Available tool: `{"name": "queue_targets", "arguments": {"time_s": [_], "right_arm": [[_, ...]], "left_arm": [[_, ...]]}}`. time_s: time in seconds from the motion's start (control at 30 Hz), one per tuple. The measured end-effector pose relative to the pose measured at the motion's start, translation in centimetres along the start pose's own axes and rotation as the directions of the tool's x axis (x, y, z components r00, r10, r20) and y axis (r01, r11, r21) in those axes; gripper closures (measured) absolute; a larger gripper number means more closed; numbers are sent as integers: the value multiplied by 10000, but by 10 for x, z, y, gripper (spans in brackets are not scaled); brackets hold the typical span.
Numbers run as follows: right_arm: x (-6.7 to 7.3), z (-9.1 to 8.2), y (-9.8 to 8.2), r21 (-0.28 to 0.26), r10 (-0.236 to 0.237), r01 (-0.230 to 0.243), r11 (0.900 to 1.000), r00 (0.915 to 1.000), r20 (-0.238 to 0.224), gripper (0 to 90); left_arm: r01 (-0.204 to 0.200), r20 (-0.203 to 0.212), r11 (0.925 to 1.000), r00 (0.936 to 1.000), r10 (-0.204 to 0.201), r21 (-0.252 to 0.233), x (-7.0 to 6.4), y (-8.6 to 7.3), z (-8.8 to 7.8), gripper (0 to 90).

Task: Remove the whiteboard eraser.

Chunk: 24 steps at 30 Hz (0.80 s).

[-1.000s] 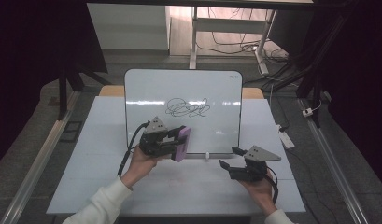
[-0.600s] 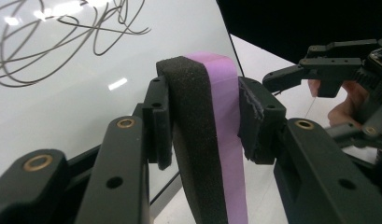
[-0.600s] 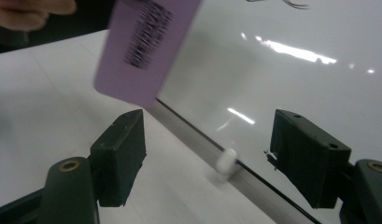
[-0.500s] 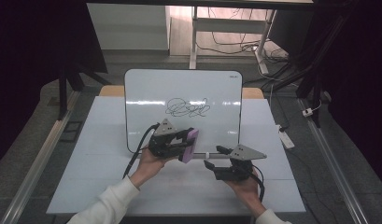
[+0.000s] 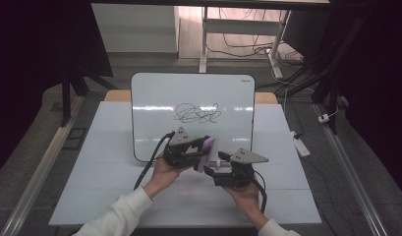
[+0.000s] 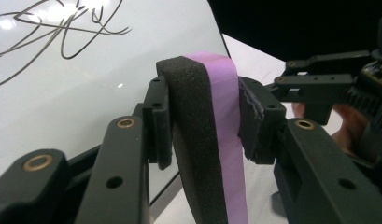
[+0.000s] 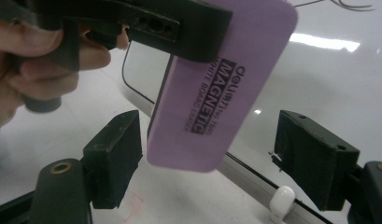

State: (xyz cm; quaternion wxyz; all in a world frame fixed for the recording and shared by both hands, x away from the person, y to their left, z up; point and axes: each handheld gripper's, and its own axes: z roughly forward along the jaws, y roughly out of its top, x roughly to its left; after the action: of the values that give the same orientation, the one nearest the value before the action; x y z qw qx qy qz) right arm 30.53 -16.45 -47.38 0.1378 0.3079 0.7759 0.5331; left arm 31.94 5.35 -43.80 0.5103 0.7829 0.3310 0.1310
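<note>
Left gripper clamps slab-shaped purple-backed foam eraser

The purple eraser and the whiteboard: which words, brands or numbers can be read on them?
"MAGNETIC": large, on the purple eraser, right gripper view.
"deli": brand above it, partly readable.
"WHITE BOARD ERASER": small line below, blurred, so uncertain.
Small mark in the top right corner of the whiteboard: too small to read.
The black scribble: no letters.

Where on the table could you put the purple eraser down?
Bare table lies left of the whiteboard and along the near edge. Another free strip sits right of the board. It is crowded in the middle, where both tongs meet around the eraser.
</note>
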Motion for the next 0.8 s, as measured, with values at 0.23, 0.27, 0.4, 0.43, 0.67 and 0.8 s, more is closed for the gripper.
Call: {"name": "queue_targets", "arguments": {"time_s": [0.23, 0.27, 0.4, 0.43, 0.67, 0.8], "right_arm": [[3, 8, 1, -46, 410, -409, 9992, 9990, 158, 274], [3, 9, 1, -111, 476, -475, 9988, 9988, 102, 291], [3, 8, 2, -265, 530, -523, 9983, 9982, 272, 344], [3, 8, 2, -265, 530, -523, 9983, 9982, 272, 344], [2, 5, 4, -192, 273, -263, 9995, 9980, 563, 378], [2, 4, 5, -67, -83, 88, 9999, 9970, 771, 387]], "left_arm": [[-49, 97, 9998, 9999, 51, -205, -4, 1, 0, 585], [-15, 145, 9998, 9999, 18, -213, -5, 1, 0, 585], [-49, 94, 9996, 9999, 52, -295, -6, 2, -1, 585], [-48, 88, 9995, 9999, 50, -310, -7, 2, -2, 585], [2, 96, 9995, 10000, 1, -320, -6, 1, -1, 580], [70, 169, 9995, 9998, -65, -311, -4, 0, -2, 564]]}}
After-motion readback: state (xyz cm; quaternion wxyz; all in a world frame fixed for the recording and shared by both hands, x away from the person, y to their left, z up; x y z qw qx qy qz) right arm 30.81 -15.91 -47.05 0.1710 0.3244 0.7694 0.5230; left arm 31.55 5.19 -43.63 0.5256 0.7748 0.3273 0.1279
